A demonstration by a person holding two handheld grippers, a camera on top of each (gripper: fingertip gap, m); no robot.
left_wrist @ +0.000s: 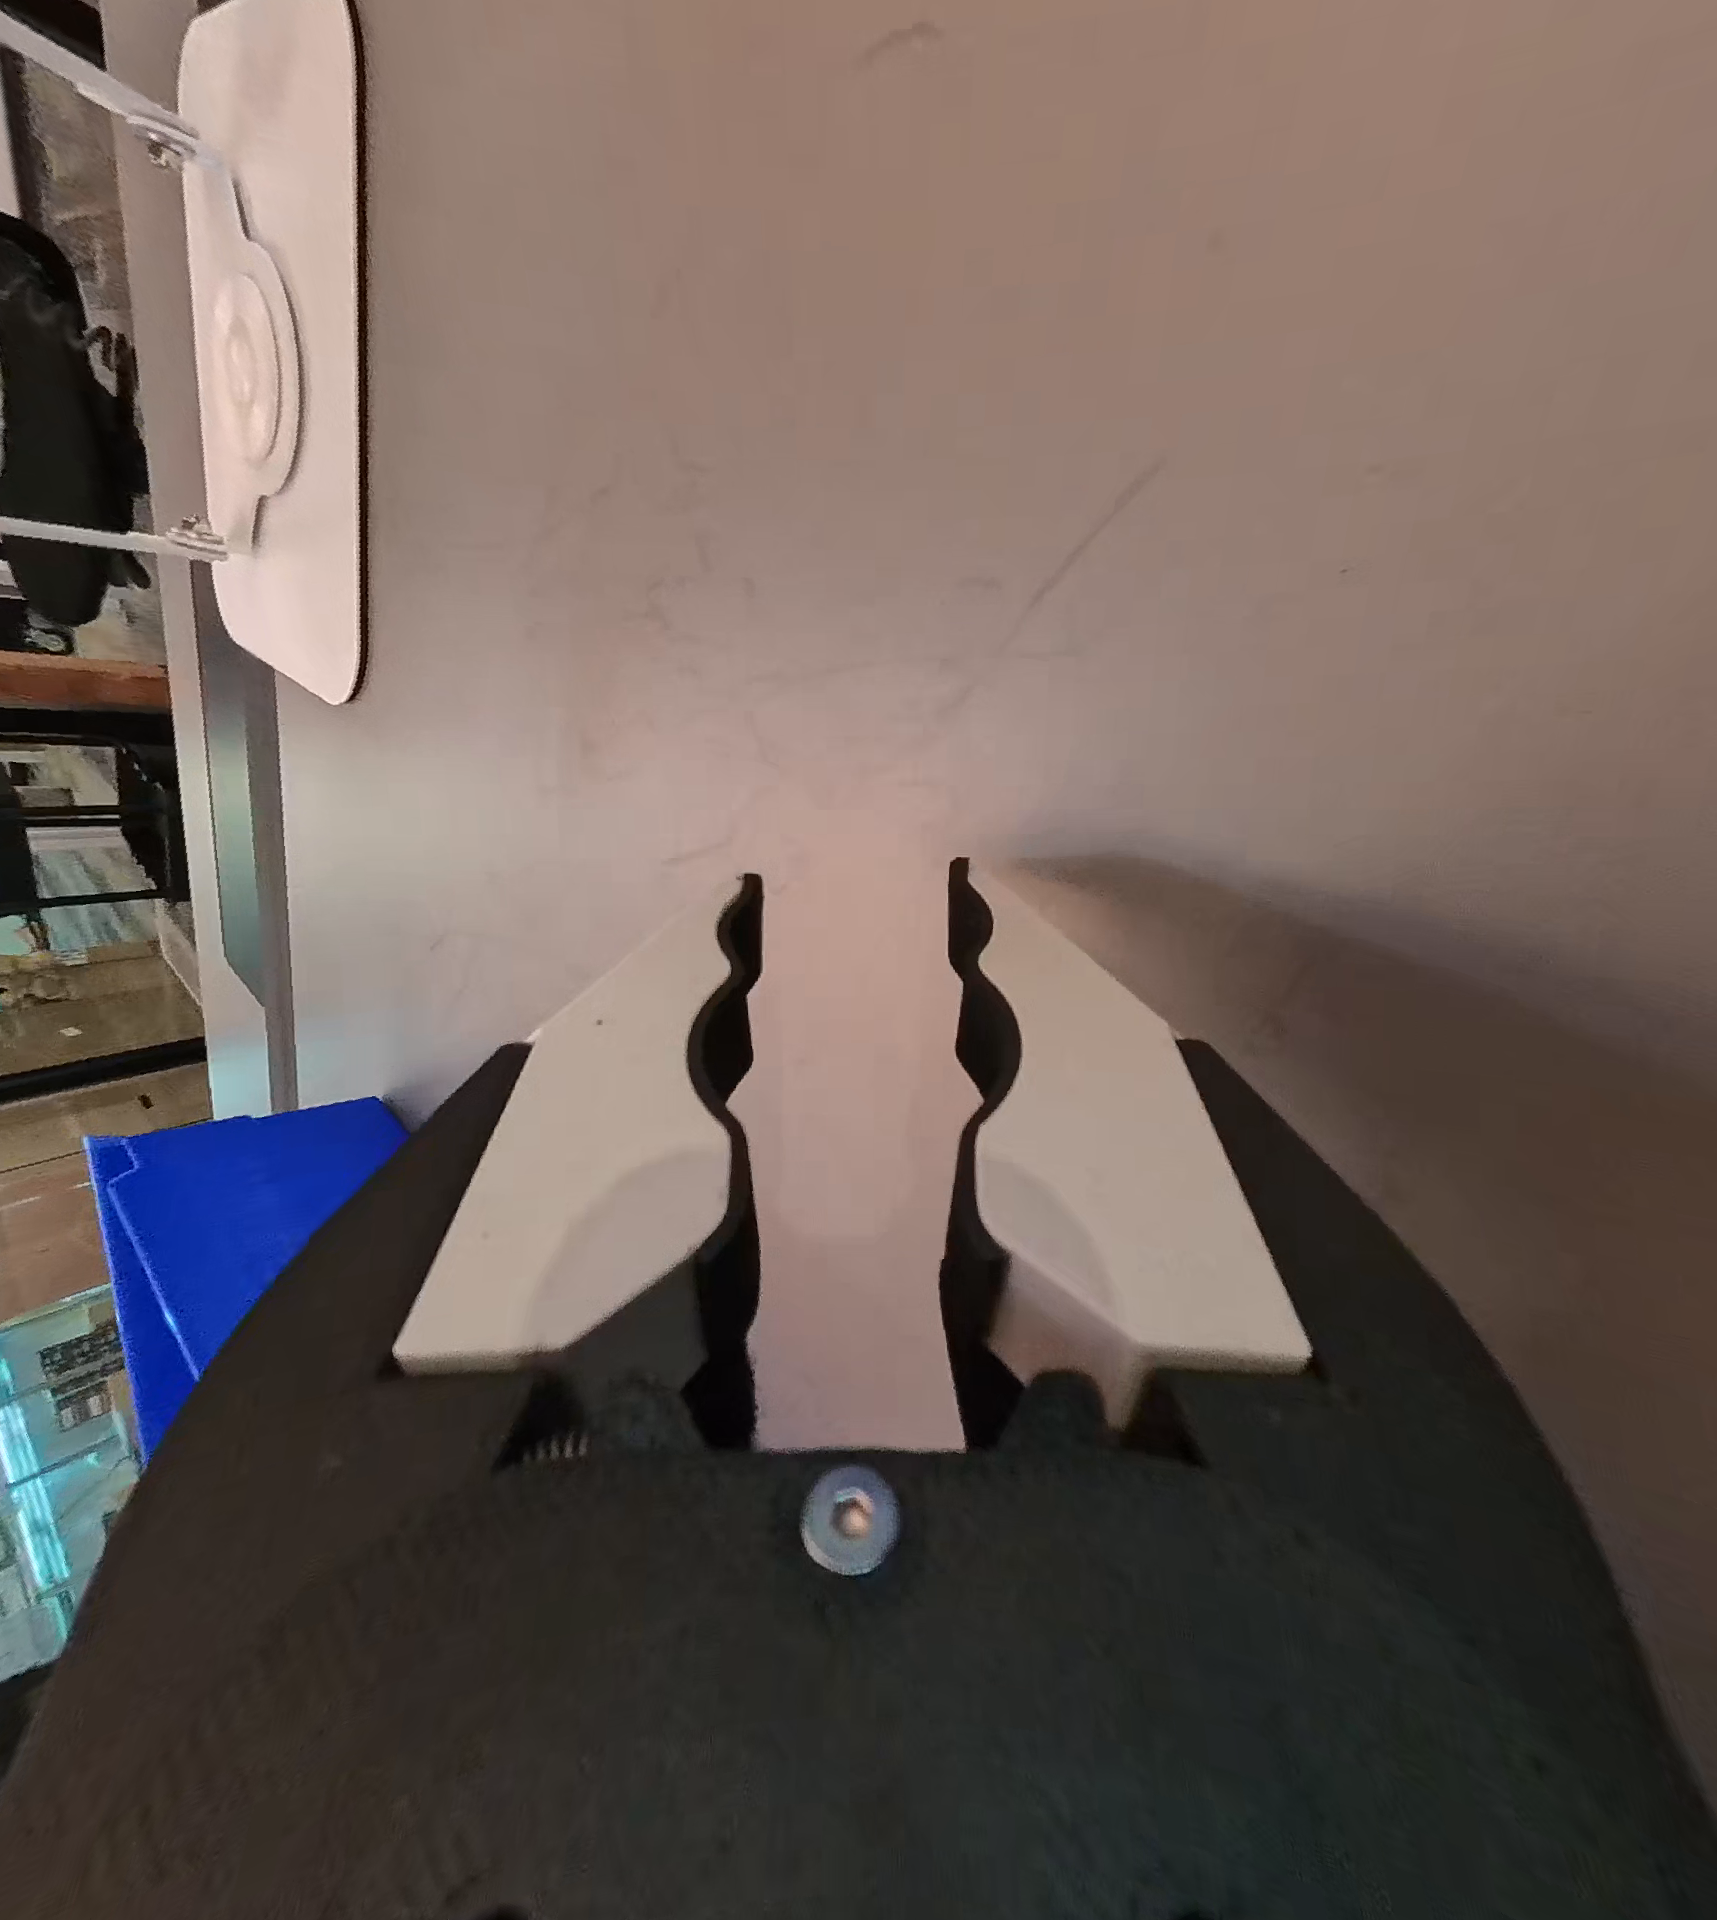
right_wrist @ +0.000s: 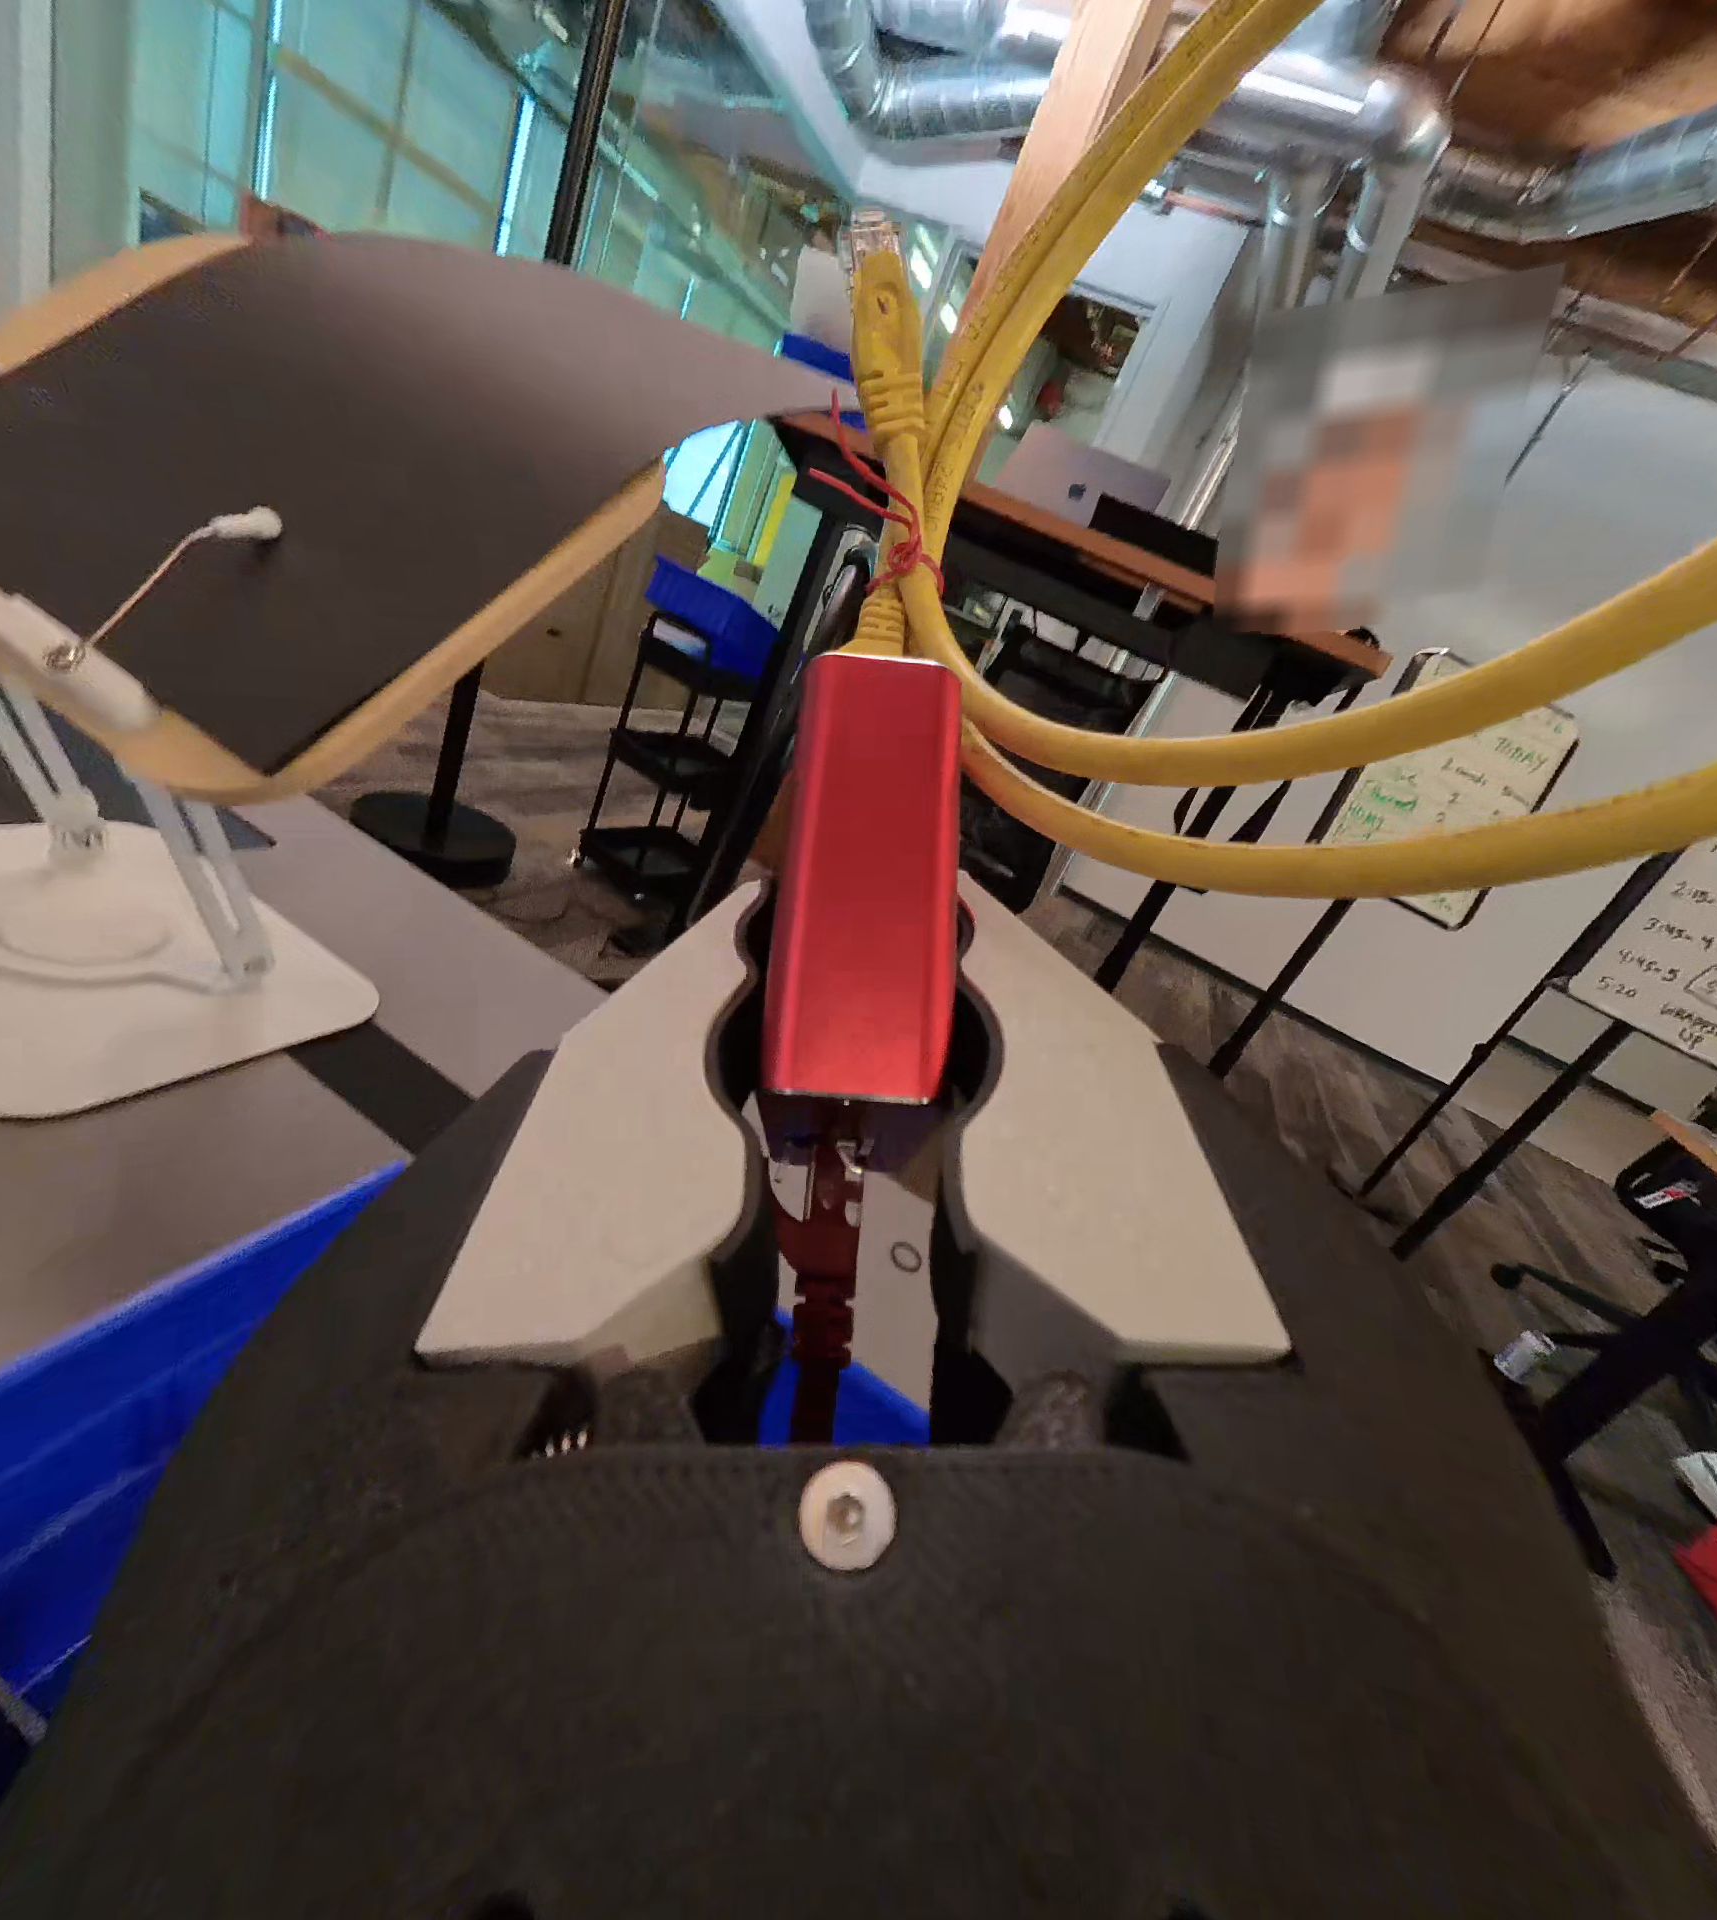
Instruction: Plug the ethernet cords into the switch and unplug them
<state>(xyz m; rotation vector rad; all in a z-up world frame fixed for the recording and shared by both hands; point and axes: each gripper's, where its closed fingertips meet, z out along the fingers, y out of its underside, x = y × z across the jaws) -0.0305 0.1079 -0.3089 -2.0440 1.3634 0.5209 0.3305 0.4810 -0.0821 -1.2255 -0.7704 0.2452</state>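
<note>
Gripping red switch (right_wrist: pixel 859 883), right claw (right_wrist: pixel 859 914); whiteboard (right_wrist: pixel 1706 935) handwritten; left claw (left_wrist: pixel 854 883) empty.

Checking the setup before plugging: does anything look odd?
Yes: the yellow cord is bundled with a red twist tie, its free plug sticking up unplugged beyond the red switch clamped in the right gripper.

A dark table (right_wrist: pixel 158 1195) carries a white stand (right_wrist: pixel 106 966) with a square base. Beyond it lie a grey wood-look floor (right_wrist: pixel 1456 1143), glass partitions (right_wrist: pixel 397 145) and silver ducts (right_wrist: pixel 989 94) under a timber ceiling. Two whiteboards (right_wrist: pixel 1706 935) lean on easels to the right, near a desk with a laptop (right_wrist: pixel 1082 483). Blue bins (right_wrist: pixel 708 613) sit on a black cart.
</note>
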